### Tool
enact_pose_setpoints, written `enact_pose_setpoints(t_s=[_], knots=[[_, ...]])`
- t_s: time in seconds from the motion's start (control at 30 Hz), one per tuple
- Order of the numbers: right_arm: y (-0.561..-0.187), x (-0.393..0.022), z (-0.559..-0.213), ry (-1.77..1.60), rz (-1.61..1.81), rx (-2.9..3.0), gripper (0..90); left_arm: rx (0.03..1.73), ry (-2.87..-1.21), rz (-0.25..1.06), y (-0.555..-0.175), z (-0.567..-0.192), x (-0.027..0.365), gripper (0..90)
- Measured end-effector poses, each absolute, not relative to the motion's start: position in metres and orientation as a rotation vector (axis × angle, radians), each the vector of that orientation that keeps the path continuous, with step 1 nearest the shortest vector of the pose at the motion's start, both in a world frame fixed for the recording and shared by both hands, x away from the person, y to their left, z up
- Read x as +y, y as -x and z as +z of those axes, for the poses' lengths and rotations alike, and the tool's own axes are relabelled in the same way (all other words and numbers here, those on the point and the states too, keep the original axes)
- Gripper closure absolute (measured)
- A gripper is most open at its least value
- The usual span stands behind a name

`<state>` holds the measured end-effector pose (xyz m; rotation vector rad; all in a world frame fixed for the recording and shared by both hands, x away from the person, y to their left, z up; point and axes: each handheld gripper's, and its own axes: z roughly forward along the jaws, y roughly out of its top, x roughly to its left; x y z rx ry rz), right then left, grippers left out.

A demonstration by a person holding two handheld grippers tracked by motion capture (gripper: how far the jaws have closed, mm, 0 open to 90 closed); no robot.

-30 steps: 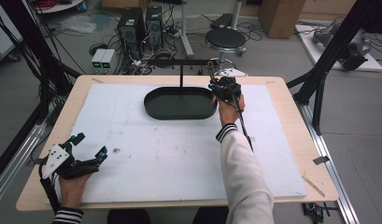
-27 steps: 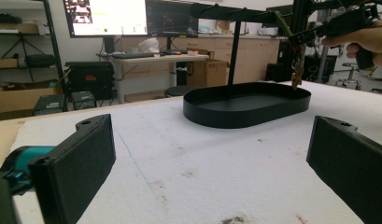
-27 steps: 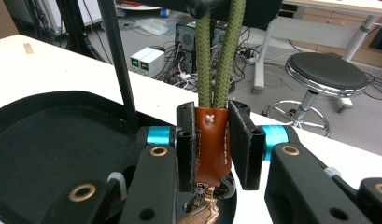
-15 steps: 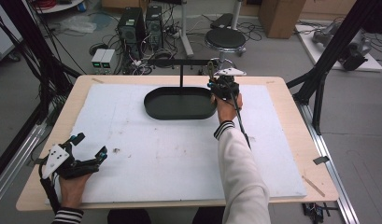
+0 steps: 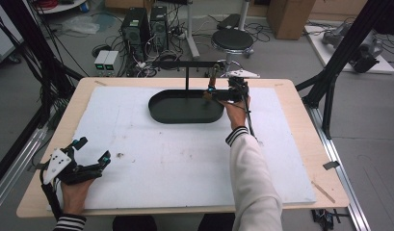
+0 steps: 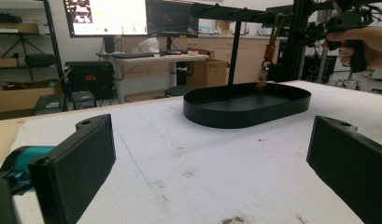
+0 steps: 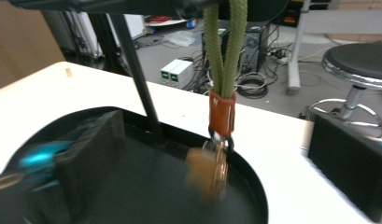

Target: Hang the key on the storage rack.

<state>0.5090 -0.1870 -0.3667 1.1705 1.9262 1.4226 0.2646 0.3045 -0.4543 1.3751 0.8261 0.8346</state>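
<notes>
My right arm stretches up the middle-right of the high view, and my right gripper (image 5: 215, 94) sits level over the right end of the black oval tray (image 5: 158, 111). Its jaws have just been opening and stand wide, pads clear of the green strap keychain (image 7: 224, 56) hanging between them from the stand's crossbar (image 5: 185, 63). My left gripper (image 5: 91, 150) rests at the lower left near the table's front edge (image 5: 137, 210), jaws wide apart and empty. White mat (image 5: 185, 159) lies open between.
</notes>
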Motion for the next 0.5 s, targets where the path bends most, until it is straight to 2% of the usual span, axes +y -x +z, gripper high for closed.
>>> enact_pose_setpoints(t_s=[0.27,0.5], knots=[[-0.452,-0.203,-0.343,-0.987,1.491,1.934,0.3,0.821,-1.375,0.812,-0.266,-0.454,0.305,1.7],[-0.384,-0.246,-0.351,-0.837,1.592,1.914,0.3,0.817,-1.369,0.819,-0.265,-0.455,0.305,1.7]])
